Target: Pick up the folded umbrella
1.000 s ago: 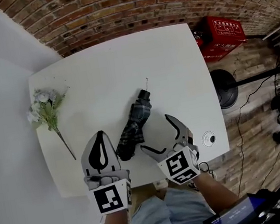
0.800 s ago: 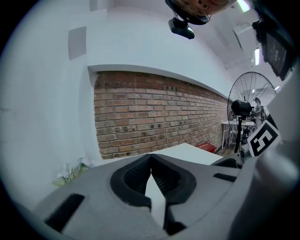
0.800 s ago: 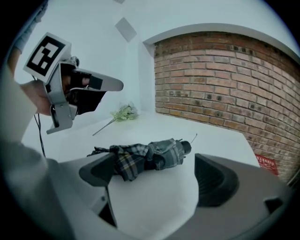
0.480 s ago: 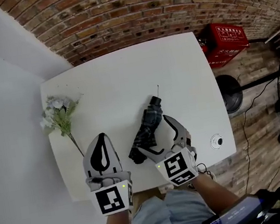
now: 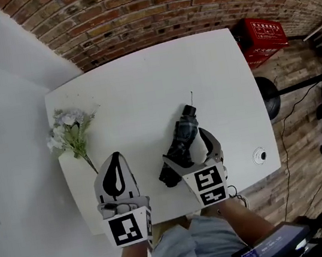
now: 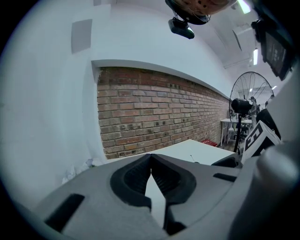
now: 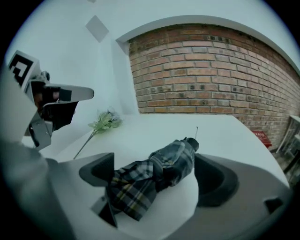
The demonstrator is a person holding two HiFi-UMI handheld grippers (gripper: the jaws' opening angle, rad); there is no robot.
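The umbrella lies folded on the white counter, right of the middle and near the front edge. It lies at a slant, with its dark plaid bundle toward the person and its capped end toward the brick wall. A thin cord sticks out past the cap.

The right claw is spread wide and straddles the umbrella, with one jaw on each side. In the right gripper view the umbrella lies across the gap of that claw. The loose plaid end is against the left jaw and the cap is just beside the right one, but the jaws are not squeezed onto it. The umbrella rests flat on the counter.

The left claw is held over the counter's front edge, well apart from the umbrella. Its jaws are closed tip to tip with nothing between them, which the left gripper view shows plainly.

A sprig of pale flowers lies at the counter's left edge, stem toward the person — it also shows in the right gripper view. A red crate stands on the wooden floor beyond the counter's right side. A standing fan shows at the right of the left gripper view.
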